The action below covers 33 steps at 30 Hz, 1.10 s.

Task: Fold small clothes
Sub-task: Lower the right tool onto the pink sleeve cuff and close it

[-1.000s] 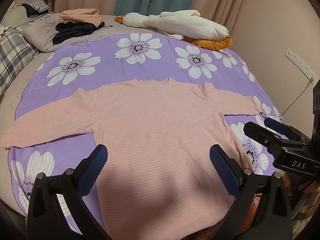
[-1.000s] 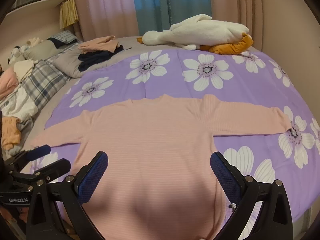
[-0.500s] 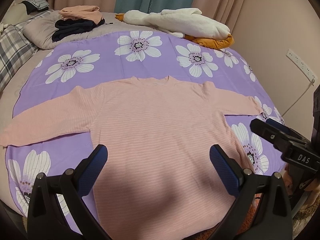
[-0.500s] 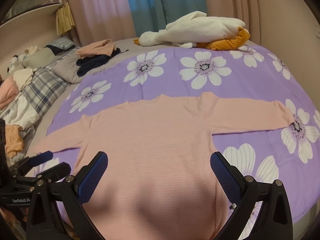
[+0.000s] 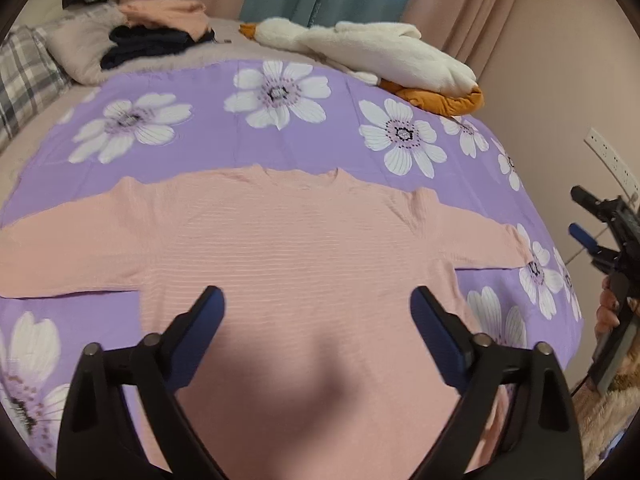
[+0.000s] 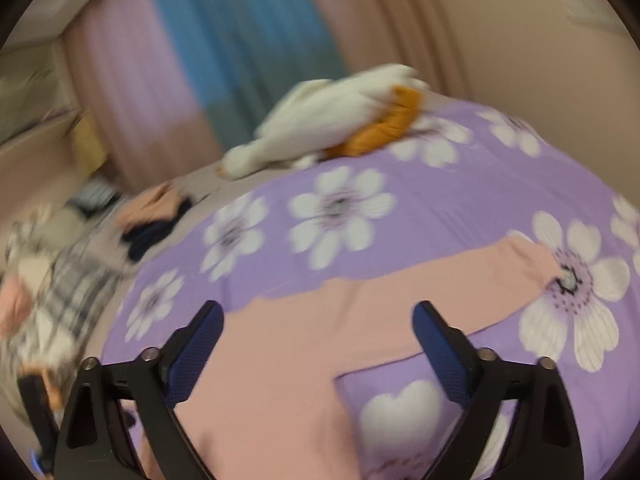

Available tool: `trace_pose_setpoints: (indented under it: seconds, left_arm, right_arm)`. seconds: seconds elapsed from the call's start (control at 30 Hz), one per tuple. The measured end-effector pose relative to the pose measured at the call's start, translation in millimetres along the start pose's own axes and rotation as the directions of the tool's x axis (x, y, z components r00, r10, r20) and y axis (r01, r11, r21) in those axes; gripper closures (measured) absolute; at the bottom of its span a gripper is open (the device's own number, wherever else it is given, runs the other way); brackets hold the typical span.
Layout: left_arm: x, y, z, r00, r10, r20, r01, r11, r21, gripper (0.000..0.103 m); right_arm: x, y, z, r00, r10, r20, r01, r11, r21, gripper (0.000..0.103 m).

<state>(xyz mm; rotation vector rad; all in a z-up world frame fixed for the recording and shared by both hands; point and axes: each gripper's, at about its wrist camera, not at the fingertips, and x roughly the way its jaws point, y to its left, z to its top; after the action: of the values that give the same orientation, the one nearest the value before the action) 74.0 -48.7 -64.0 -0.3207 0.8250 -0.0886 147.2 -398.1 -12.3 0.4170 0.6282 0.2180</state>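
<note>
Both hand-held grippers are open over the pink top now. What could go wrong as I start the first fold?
1. The right hand-held gripper view is blurred from fast motion, so a grab at the right sleeve may miss or land off the cuff.
2. The pink striped long-sleeved top lies flat on the purple flowered sheet; a deep pinch could catch the sheet too.
3. The left hand-held gripper hangs over the body, not a sleeve, risking a crooked fold.
</note>
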Motion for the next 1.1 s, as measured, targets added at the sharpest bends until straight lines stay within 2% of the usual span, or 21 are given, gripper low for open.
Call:
trace_pose_setpoints:
  seconds: [0.07, 0.13, 0.17, 0.2, 0.3, 0.37, 0.4, 0.43, 0.47, 0.63, 0.7, 0.73, 0.77, 0.8, 0.87, 0.93, 1.1]
  left_arm:
    - [17.2, -3.9, 1.3, 0.999, -0.022, -0.035, 0.021, 0.999, -0.024, 0.024]
    - [31.6, -11.3, 0.7, 0.998, -0.03, -0.055, 0.029, 0.999, -0.032, 0.031]
    - [43.1, -18.0, 0.3, 0.998, -0.032, -0.061, 0.03, 0.999, -0.024, 0.034]
    - [46.8, -22.0, 0.3, 0.998, -0.03, -0.06, 0.028, 0.999, -0.021, 0.04]
    - [65.5, -34.1, -2.2, 0.998, -0.019, -0.064, 0.019, 1.0, -0.004, 0.051]
    - [79.0, -39.0, -7.9, 0.995, -0.039, -0.094, 0.039, 0.999, -0.002, 0.052]
    - [84.0, -40.2, -10.5, 0.993, -0.048, -0.106, 0.048, 0.999, -0.001, 0.054]
    - [86.1, -40.9, -11.3, 0.993, -0.048, -0.109, 0.048, 0.999, 0.001, 0.054]
    - [91.6, -43.0, -15.0, 0.992, -0.047, -0.113, 0.048, 0.999, 0.004, 0.054]
    - [108.1, -40.5, -25.5, 0.987, -0.07, -0.142, 0.068, 0.997, -0.019, 0.054]
    - [115.7, -37.6, -32.0, 0.985, -0.076, -0.155, 0.072, 0.997, -0.035, 0.054]
    - [114.8, -37.4, -34.3, 0.987, -0.074, -0.142, 0.07, 0.997, -0.031, 0.053]
    - [112.8, -38.2, -36.6, 0.989, -0.071, -0.127, 0.069, 0.997, -0.014, 0.052]
    - [111.6, -39.7, -37.7, 0.99, -0.065, -0.125, 0.066, 0.998, 0.0, 0.052]
    - [111.3, -42.0, -39.7, 0.991, -0.059, -0.121, 0.061, 0.998, 0.012, 0.052]
    - [111.3, -42.0, -41.5, 0.992, -0.054, -0.112, 0.057, 0.998, 0.02, 0.052]
    - [113.4, -41.9, -42.9, 0.994, -0.046, -0.095, 0.048, 0.999, 0.022, 0.052]
  right_arm:
    - [14.5, -41.2, 12.7, 0.998, -0.059, -0.012, 0.06, 0.993, 0.105, 0.023]
    - [27.1, -82.0, 21.7, 0.988, -0.156, -0.018, 0.156, 0.969, 0.189, 0.026]
    - [35.1, -106.5, 25.0, 0.977, -0.211, -0.038, 0.213, 0.948, 0.238, 0.031]
    - [41.5, -130.3, 25.5, 0.968, -0.244, -0.065, 0.252, 0.922, 0.296, 0.04]
    - [56.3, -205.8, 15.4, 0.955, -0.266, -0.127, 0.294, 0.823, 0.486, 0.052]
    - [60.8, -233.9, 1.5, 0.942, -0.298, -0.156, 0.335, 0.776, 0.534, 0.055]
    - [62.2, -244.6, -3.8, 0.94, -0.299, -0.163, 0.338, 0.754, 0.563, 0.055]
    - [62.5, -254.9, -8.5, 0.955, -0.264, -0.135, 0.291, 0.744, 0.602, 0.055]
    - [60.9, -261.6, -10.6, 0.973, -0.213, -0.085, 0.219, 0.746, 0.629, 0.056]
    - [67.9, -263.3, -12.7, 0.996, -0.087, 0.002, 0.064, 0.748, 0.66, 0.057]
    - [75.3, -262.0, -13.9, 0.998, -0.059, 0.014, 0.034, 0.738, 0.673, 0.076]
    - [79.7, -261.2, -13.1, 0.998, -0.058, 0.014, 0.034, 0.74, 0.672, 0.081]
    - [80.1, -258.5, -13.6, 0.997, -0.074, 0.009, 0.05, 0.744, 0.666, 0.092]
    - [80.5, -256.3, -10.2, 0.995, -0.101, 0.01, 0.07, 0.75, 0.658, 0.095]
    - [66.0, -252.7, -7.2, 0.989, -0.142, 0.048, 0.079, 0.767, 0.636, 0.096]
    - [50.0, -245.1, 1.5, 0.982, -0.146, 0.116, 0.048, 0.797, 0.602, 0.096]
    - [13.6, -199.5, 23.1, 0.954, -0.209, 0.215, 0.105, 0.904, 0.414, 0.096]
